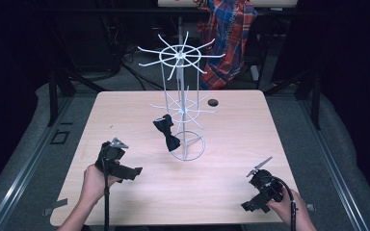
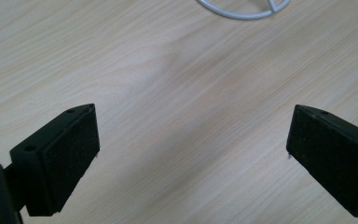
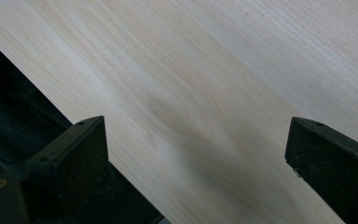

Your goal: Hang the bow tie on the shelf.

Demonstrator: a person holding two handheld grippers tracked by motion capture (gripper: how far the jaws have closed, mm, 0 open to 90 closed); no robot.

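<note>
A white wire rack (image 1: pixel 179 57) with two wheels of spokes stands mid-table on a ring base (image 2: pixel 242 12). A black bow tie (image 1: pixel 166 133) hangs from a lower spoke on its left side. My left gripper (image 1: pixel 136 173) is at the front left, left of the rack base. In the left gripper view it (image 2: pixel 194 112) is open over bare wood, nothing between its pads. My right gripper (image 1: pixel 248 207) is low at the front right near the table edge. In the right gripper view it (image 3: pixel 196 122) is open and empty too.
The light wooden table (image 1: pixel 236 130) has a round cable hole (image 1: pixel 213 102) behind the rack. A red plaid cloth (image 1: pixel 227 33) hangs beyond the far edge. Dark floor (image 3: pixel 9 116) lies past the table's front edge by the right gripper.
</note>
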